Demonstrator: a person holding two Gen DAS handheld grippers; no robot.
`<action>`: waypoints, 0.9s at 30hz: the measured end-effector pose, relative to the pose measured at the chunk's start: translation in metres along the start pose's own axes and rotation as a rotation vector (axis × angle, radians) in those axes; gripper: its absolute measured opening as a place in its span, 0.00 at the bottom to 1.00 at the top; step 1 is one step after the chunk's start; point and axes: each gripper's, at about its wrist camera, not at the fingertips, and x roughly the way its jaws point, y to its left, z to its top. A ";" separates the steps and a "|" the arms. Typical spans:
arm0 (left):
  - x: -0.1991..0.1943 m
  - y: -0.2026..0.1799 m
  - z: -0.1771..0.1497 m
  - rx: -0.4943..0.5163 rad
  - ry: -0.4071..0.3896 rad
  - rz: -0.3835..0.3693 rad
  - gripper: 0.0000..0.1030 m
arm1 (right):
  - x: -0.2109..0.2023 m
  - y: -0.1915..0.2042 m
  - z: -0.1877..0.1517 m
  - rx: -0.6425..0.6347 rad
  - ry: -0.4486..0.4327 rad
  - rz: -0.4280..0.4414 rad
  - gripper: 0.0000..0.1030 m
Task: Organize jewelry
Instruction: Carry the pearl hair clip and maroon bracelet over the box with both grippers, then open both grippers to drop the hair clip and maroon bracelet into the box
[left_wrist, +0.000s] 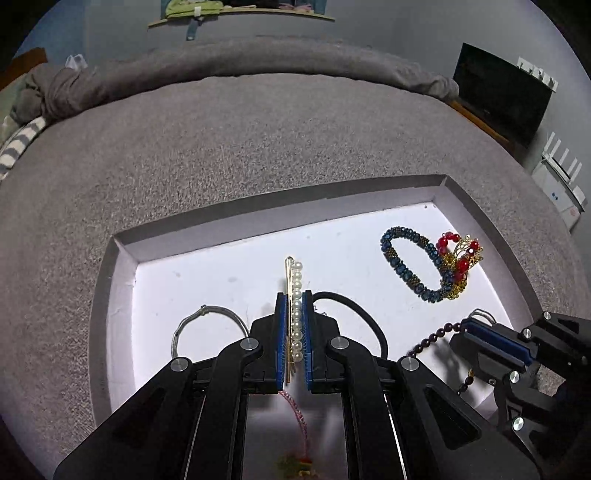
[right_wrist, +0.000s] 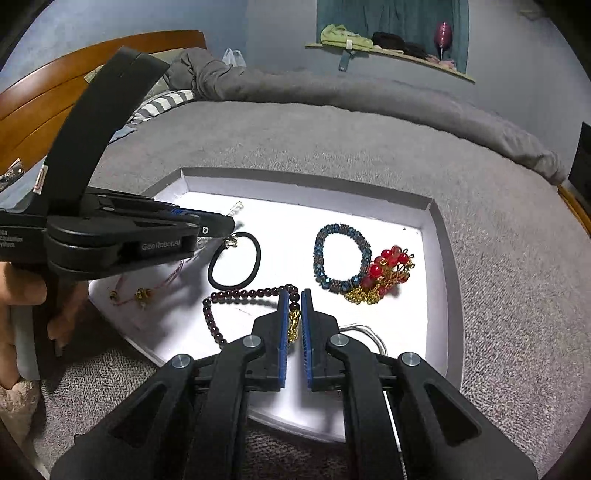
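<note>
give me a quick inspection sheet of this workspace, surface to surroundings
surface: grey bed cover with a shallow white tray on it
job's things: pearl hair clip in the left gripper; dark bead strand in the right gripper; blue bead bracelet touching a red and gold ornament; black hair tie; silver wire bangle; pink cord with charms, all in the tray
clutter: nothing seen on the cover near the tray
grippers: left gripper shut on the clip; right gripper shut on the strand
cables: nothing seen
surroundings: wooden headboard, wall shelf with clothes, dark screen
</note>
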 end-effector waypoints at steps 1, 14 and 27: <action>0.000 0.000 0.000 0.000 0.000 0.001 0.08 | -0.001 0.001 -0.001 -0.002 -0.002 -0.002 0.06; -0.005 -0.004 -0.001 0.006 -0.022 0.015 0.26 | -0.013 -0.010 -0.001 0.046 -0.048 -0.027 0.29; -0.024 -0.009 -0.003 0.020 -0.071 0.033 0.47 | -0.030 -0.028 -0.002 0.108 -0.113 -0.071 0.44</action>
